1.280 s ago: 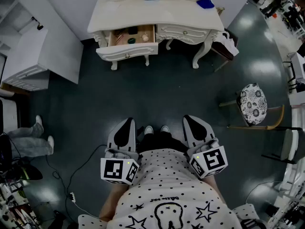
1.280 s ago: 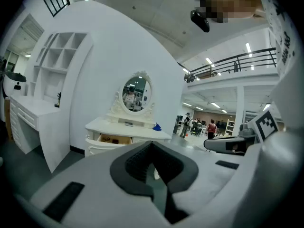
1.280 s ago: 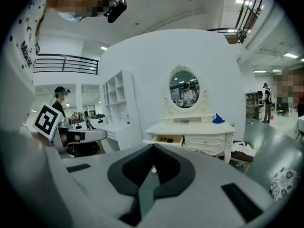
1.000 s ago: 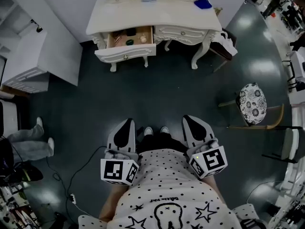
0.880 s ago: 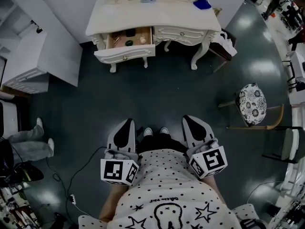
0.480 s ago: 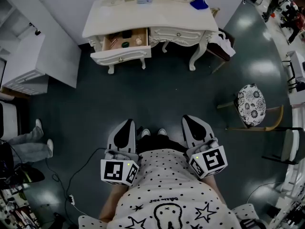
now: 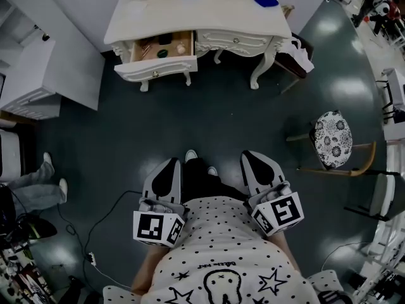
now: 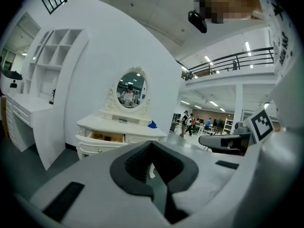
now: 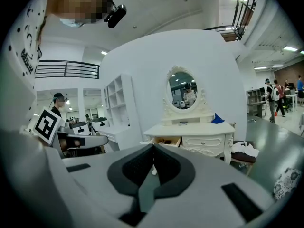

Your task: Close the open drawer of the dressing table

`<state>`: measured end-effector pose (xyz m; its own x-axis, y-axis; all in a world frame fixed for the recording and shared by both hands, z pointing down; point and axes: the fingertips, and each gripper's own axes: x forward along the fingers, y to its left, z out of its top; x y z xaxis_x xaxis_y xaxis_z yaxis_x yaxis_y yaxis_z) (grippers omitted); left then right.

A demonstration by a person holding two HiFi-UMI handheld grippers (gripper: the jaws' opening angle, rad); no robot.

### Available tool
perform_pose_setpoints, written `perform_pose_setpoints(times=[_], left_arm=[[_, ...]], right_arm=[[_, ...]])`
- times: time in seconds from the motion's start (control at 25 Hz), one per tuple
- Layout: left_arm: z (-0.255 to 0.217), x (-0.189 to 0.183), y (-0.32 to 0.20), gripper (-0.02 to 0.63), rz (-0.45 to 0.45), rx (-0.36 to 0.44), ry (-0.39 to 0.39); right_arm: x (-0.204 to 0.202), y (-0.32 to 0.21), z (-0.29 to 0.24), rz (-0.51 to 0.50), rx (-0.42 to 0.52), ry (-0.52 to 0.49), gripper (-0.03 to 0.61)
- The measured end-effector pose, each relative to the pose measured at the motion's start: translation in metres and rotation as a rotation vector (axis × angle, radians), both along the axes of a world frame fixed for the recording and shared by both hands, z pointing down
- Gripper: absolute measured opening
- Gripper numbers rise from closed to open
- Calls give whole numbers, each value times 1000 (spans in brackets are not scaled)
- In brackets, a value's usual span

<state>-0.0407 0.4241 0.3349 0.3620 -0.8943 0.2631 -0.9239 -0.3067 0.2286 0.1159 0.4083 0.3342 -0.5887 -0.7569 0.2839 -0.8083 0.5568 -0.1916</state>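
Observation:
The cream dressing table (image 7: 202, 19) stands against the far wall, well ahead of me across the dark floor. Its left drawer (image 7: 156, 50) is pulled out, with small items inside and the white front (image 7: 155, 73) facing me. My left gripper (image 7: 169, 164) and right gripper (image 7: 251, 157) are held close to my body, both shut and empty, far from the table. In the left gripper view the drawer (image 8: 105, 137) shows beyond the closed left gripper (image 8: 152, 145). From the right gripper (image 9: 153, 148) I see the drawer (image 9: 166, 140) below the oval mirror (image 9: 184, 90).
A white shelf unit (image 7: 39, 75) stands left of the table. Right of it sits a low stand with a white bag (image 7: 297, 50). A floral stool (image 7: 335, 138) is at the right. A cable (image 7: 95, 223) lies on the floor; a person's legs (image 7: 31, 189) show at the left.
The dressing table has slid up and left in the head view. One foot has stepped forward. Both grippers keep their place in the picture and stay shut.

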Motion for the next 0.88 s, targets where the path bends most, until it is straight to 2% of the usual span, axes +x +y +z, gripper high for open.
perform_pose_setpoints(times=[0.24,0.52,0.88], left_arm=[[10,-13,-30,12,-8,-21,32],[-6,-50,-101,12,-18,7,71],[-12,-92,-171,12,14,20,56]], right_arm=[[-13,-28,10,-6,-24,14,9],[-47,-93,-4,10,-21,14,9],[-90,-156,-10,37,-24,13,9]])
